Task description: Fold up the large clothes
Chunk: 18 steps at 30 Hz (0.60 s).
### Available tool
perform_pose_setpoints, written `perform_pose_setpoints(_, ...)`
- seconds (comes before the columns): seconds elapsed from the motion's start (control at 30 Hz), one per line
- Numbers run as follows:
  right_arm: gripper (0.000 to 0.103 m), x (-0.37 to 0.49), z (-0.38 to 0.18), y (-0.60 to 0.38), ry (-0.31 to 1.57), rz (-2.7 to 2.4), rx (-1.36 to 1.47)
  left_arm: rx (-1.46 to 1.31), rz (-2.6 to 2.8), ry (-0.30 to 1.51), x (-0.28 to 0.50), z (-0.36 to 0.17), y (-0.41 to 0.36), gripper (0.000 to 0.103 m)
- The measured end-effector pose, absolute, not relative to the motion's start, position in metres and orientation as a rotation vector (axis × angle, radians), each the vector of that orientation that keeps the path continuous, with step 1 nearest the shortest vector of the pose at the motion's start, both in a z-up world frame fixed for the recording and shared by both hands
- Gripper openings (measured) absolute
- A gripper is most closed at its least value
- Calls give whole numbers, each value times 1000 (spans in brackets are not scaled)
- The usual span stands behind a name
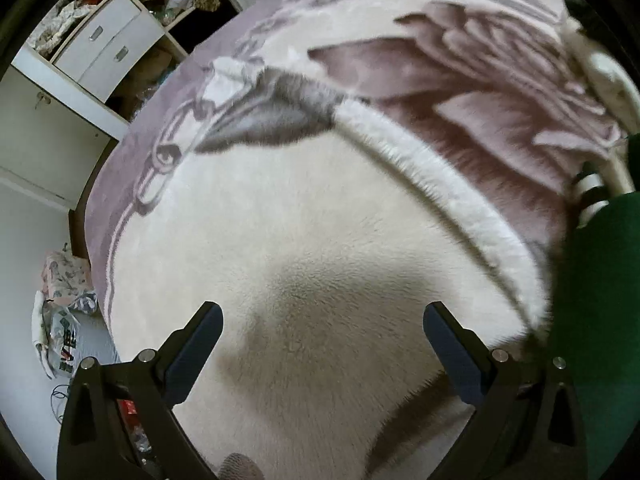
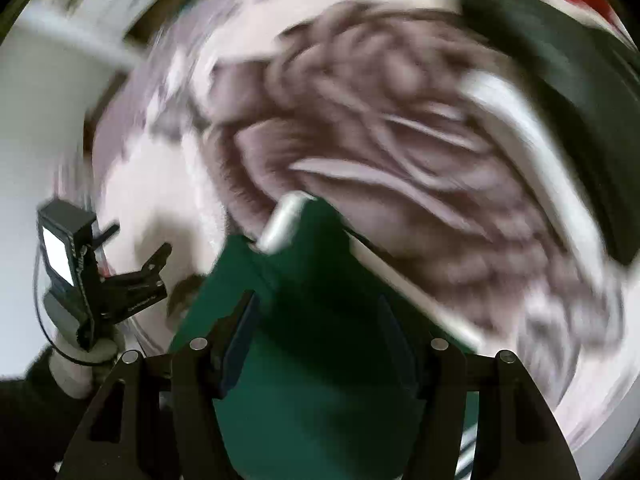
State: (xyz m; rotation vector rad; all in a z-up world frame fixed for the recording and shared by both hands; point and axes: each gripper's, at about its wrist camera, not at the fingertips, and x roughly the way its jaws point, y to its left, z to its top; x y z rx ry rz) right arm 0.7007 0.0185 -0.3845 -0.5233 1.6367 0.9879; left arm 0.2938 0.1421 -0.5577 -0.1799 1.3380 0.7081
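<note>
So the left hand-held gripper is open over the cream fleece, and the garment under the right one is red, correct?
Not quite: the garment under the right hand-held gripper is dark green, as the right wrist view shows. The left hand-held gripper is indeed open over the cream fleece.

Both wrist views look steeply down along their fingers, close above the bed. The left gripper (image 1: 322,344) faces the floral blanket (image 1: 280,220); the right view shares it, blurred.
</note>
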Motion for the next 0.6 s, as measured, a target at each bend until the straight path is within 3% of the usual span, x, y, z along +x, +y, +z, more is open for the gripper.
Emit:
perform_pose_setpoints(0.13, 71, 677, -451, 99, 1739, 1059, -960, -225, 687, 1366, 293, -576, 148, 102)
perform_pose_setpoints(0.27, 71, 665, -479, 125, 1855, 1082, -1114, -269, 669, 1362, 290, -583, 147, 102)
perform_pose_setpoints(0.5, 68, 680, -482, 141, 2060, 993, -1089, -374, 632, 1359, 288, -590, 162, 102)
perform_pose_setpoints(0.6, 76, 682, -475, 139, 2096, 1029, -1057, -394, 625, 1338, 290, -590, 169, 102)
